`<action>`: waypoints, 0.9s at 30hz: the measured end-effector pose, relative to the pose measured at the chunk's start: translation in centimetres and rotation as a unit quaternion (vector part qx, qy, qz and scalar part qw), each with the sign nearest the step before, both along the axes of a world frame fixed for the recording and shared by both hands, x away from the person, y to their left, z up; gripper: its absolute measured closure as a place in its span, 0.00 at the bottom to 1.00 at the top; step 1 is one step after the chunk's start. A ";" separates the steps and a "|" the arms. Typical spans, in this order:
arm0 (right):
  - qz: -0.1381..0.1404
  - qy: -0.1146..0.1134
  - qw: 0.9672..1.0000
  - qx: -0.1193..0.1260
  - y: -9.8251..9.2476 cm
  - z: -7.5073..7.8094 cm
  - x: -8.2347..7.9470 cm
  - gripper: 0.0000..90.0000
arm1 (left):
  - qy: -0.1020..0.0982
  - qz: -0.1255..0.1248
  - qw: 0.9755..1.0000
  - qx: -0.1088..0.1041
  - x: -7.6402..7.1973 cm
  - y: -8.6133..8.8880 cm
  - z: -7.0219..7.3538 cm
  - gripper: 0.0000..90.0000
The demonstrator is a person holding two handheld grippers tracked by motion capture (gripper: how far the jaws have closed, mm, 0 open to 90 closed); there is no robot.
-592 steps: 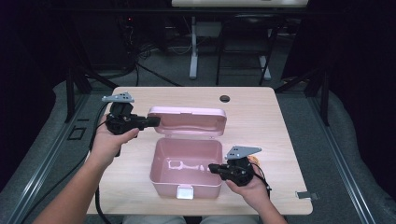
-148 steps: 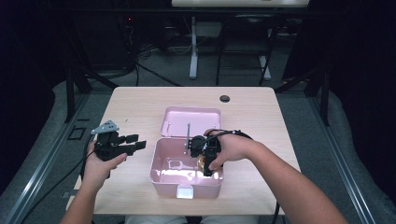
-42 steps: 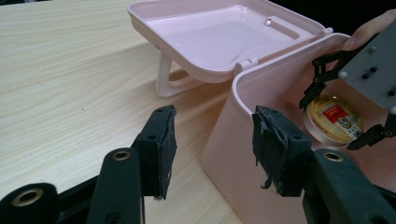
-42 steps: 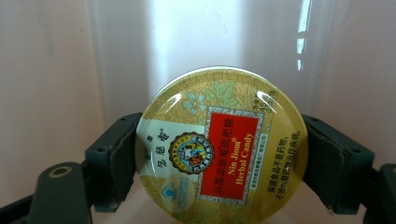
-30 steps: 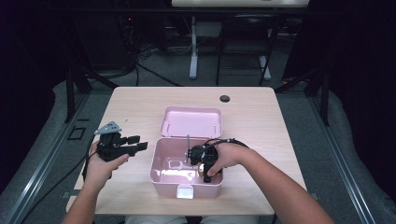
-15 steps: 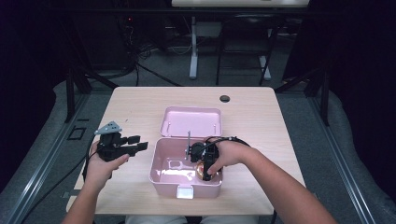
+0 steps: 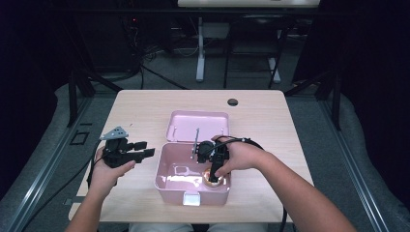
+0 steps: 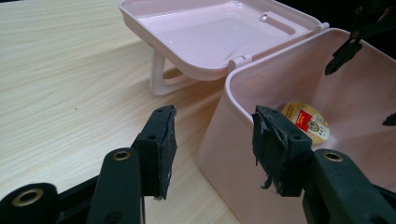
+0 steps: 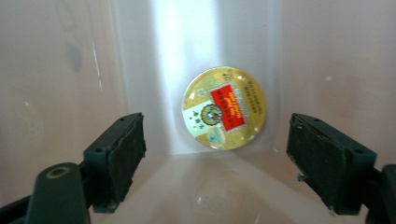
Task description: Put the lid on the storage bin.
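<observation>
An open pink plastic box [image 7: 167,176] stands at the table's front middle, its lid [image 7: 198,126] folded back behind it. A round gold tin with a red label [image 9: 224,108] lies on the box floor near the right wall [image 7: 212,180]. My right gripper [image 7: 214,171] points down into the box, open, its jaws standing either side of the tin without touching it [image 9: 224,156]. My left gripper [image 7: 147,151] hovers open just left of the box, its jaws straddling the near wall [image 8: 212,140] with nothing held. The tin [image 8: 306,122] shows past that wall.
A dark round grommet [image 7: 232,102] sits near the table's far edge. The box has a pale latch [image 7: 192,198] on its front. The lid's handle [image 8: 159,77] props it off the wood. Bare table lies left of and behind the box.
My right gripper has sunk lower into the box, toward its front right corner over the tin. The left gripper has stayed beside the box's left wall.
</observation>
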State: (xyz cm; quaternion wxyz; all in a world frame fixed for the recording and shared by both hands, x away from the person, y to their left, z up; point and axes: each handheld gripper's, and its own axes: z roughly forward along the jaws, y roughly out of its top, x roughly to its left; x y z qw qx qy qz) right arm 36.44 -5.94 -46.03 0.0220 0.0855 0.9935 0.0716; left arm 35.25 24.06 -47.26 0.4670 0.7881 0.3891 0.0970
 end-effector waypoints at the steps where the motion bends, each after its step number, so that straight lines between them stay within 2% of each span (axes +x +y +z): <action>1: -0.007 -0.007 1.000 0.009 -0.2 0.3 0.0 0.23 | 0.000 -0.001 1.000 0.000 0.0 0.0 0.0 0.55; 5: -0.043 -0.023 0.998 0.038 -1.2 1.4 0.2 0.24 | -0.001 -0.003 1.000 -0.002 -0.1 -0.1 0.1 0.56; 9: -0.064 -0.035 0.996 0.055 -2.0 2.1 0.3 0.25 | -0.003 -0.008 1.000 -0.003 -0.2 -0.2 0.1 0.58; 14: -0.094 -0.047 0.991 0.086 -3.1 2.7 0.6 0.26 | -0.003 -0.015 1.000 0.000 -0.3 -0.5 0.1 0.61; 21: -0.125 -0.063 0.986 0.093 -4.2 2.7 1.1 0.26 | 0.001 -0.024 1.000 -0.003 -0.4 -0.8 0.1 0.64; 27: -0.157 -0.056 0.981 0.097 -5.1 3.2 1.8 0.27 | 0.006 -0.034 0.999 -0.005 -0.5 -1.2 0.2 0.67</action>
